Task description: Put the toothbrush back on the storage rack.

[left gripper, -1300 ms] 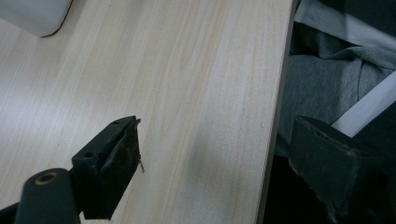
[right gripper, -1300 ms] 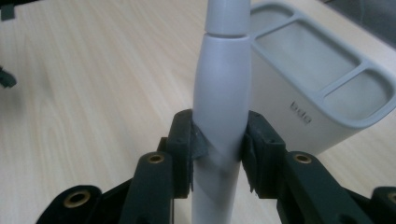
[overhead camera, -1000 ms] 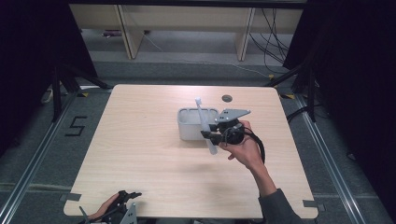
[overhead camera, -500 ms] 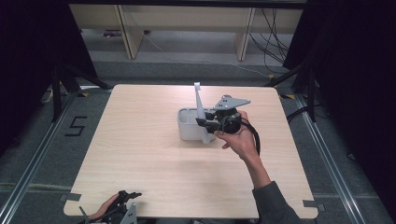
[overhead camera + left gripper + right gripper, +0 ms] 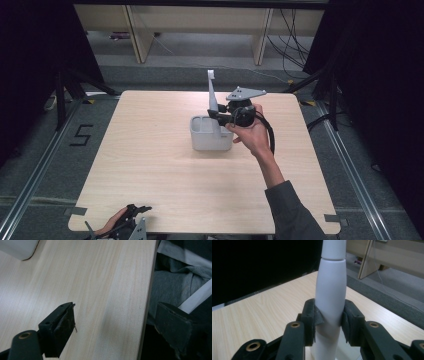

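Note:
My right gripper (image 5: 217,114) is shut on a white toothbrush (image 5: 212,93), and its pads (image 5: 310,319) pinch the thick handle (image 5: 330,300). The brush stands nearly upright with its head at the top, above the back edge of a pale grey box (image 5: 210,143) in the middle of the table. Its lower end is hidden behind the gripper. My left gripper (image 5: 136,211) rests at the table's near left edge. It stands open (image 5: 117,327) over bare wood with nothing between its jaws.
The wooden table (image 5: 150,170) has open room to the left of the box and in front of it. A corner of the box (image 5: 20,248) shows at the top left of the left gripper view, and the person's grey trousers (image 5: 172,285) lie past the table edge. Cables and shelving stand behind the table.
My right gripper has risen and moved toward the far side with the toothbrush, which has swung from a slant to nearly upright. The left gripper has stayed put.

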